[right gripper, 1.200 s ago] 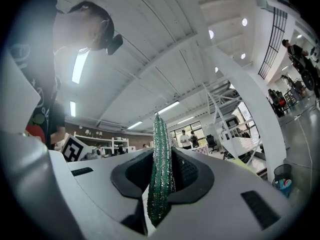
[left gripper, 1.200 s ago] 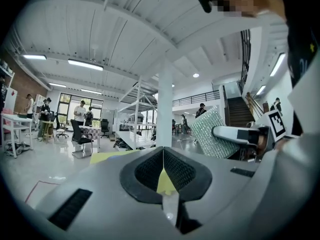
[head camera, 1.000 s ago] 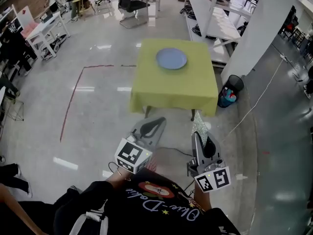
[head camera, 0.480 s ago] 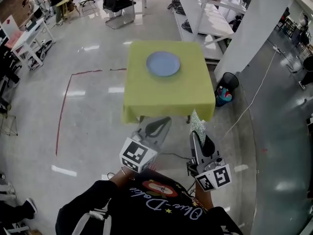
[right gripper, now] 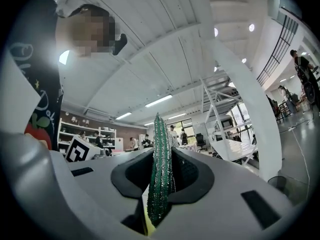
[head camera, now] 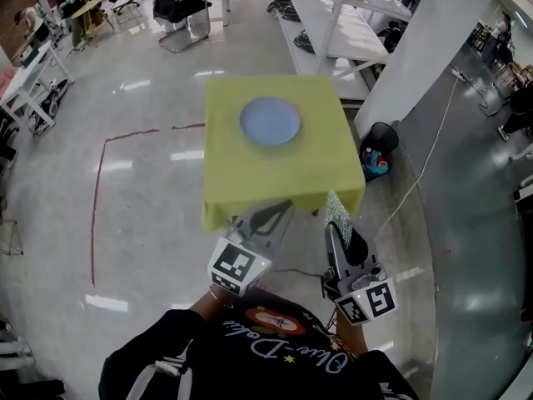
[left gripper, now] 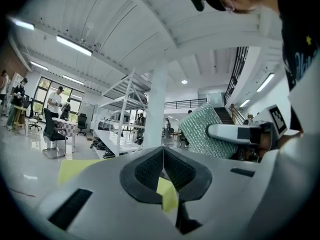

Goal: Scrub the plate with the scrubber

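Approach step: I am clenching the scrubber (head camera: 336, 213) in my right gripper (head camera: 339, 233), my left gripper (head camera: 268, 217) closed and empty, while the plate (head camera: 270, 121) is lying well ahead on the yellow table (head camera: 250, 192), so next I am likely needing to reach it.

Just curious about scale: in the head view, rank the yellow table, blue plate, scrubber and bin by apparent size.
1. yellow table
2. blue plate
3. bin and scrubber: alike; scrubber is nearer.

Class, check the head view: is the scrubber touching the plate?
No, the scrubber is clamped in the right gripper near the person, well apart from the plate at the middle of the table.
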The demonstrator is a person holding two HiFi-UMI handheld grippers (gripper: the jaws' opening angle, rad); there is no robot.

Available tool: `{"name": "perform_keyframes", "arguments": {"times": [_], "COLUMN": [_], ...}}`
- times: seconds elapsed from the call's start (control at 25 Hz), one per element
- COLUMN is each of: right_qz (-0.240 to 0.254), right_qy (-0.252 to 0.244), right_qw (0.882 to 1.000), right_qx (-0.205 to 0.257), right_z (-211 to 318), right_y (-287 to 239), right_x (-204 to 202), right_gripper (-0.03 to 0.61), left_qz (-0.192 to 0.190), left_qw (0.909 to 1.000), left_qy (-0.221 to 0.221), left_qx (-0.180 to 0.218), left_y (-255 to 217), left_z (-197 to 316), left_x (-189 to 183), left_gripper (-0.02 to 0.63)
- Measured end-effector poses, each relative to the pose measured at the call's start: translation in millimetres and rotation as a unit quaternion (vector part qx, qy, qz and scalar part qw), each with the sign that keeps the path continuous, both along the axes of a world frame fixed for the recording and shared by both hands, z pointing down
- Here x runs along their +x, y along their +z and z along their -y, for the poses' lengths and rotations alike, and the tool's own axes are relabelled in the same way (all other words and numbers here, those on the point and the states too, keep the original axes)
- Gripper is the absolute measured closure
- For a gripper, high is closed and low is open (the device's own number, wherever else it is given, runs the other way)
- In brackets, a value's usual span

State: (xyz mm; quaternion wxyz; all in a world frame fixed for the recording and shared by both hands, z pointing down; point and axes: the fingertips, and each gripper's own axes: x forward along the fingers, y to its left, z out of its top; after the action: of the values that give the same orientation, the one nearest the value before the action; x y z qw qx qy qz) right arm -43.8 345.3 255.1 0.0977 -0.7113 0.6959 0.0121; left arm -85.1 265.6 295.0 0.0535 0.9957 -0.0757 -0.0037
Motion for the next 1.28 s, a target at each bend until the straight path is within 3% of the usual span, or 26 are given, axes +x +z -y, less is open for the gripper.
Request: {"name": "perform_keyframes", "arguments": {"times": [0.4, 0.68, 1.12, 1.28], "right_qz": [-0.006, -0.008, 0.007, 0.017], "right_qy": [0.01, 0.001, -0.007, -0.03], "right_qw": [1.0, 1.0, 1.0, 0.999], "right_qx": [-0.012, 0.001, -0.019, -0.02], "right_z": [81, 138, 170, 196], "right_y": [0, 0, 16, 23], "right_x": [23, 31, 55, 85], "right_gripper": [0.517, 0.517, 0.517, 0.517], "left_qz": [-0.001, 0.001, 0.014, 0.025], "left_qw": [0.9999, 0.9999, 0.9995, 0.9981], "left_qy": [0.007, -0.013, -0.023, -0.054], "left_qx": [-0.009, 0.002, -0.018, -0.014], "left_y": [3, 4, 21, 25], "left_z": [87, 151, 185, 205], "left_x": [23, 25, 46, 56], "left_gripper": [0.609, 0.609, 0.609, 0.609]}}
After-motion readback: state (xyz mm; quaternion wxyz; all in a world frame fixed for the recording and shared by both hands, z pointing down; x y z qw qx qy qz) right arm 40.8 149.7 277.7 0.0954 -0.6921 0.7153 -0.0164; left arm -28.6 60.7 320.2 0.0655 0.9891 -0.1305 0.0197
